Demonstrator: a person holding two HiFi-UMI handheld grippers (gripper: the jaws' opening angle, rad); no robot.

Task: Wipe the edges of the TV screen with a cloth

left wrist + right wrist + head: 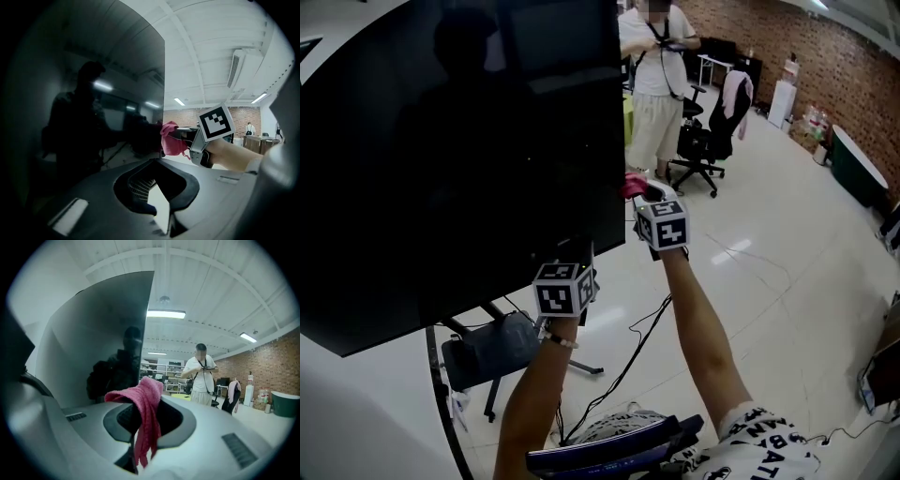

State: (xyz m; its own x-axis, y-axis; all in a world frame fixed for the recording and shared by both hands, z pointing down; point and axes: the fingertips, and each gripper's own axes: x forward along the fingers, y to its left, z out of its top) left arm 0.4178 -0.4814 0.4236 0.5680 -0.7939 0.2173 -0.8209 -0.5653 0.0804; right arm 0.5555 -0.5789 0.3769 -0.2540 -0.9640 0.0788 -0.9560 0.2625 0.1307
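A big black TV screen (459,159) fills the left of the head view. A pink cloth (634,185) is pressed against its right edge, low down, and my right gripper (645,192) is shut on it. In the right gripper view the cloth (145,413) hangs out of the jaws beside the TV (112,333). My left gripper (584,255) is under the TV's lower right corner. Its jaws stand apart, with light floor showing between them (157,192). From there I also see the TV (93,117), the cloth (172,140) and the right gripper (190,140).
A person in white (656,84) stands behind the TV next to an office chair (708,141). The TV stand's legs (502,328) and a cable (628,366) run over the white floor below. A brick wall (825,56) is at the back right.
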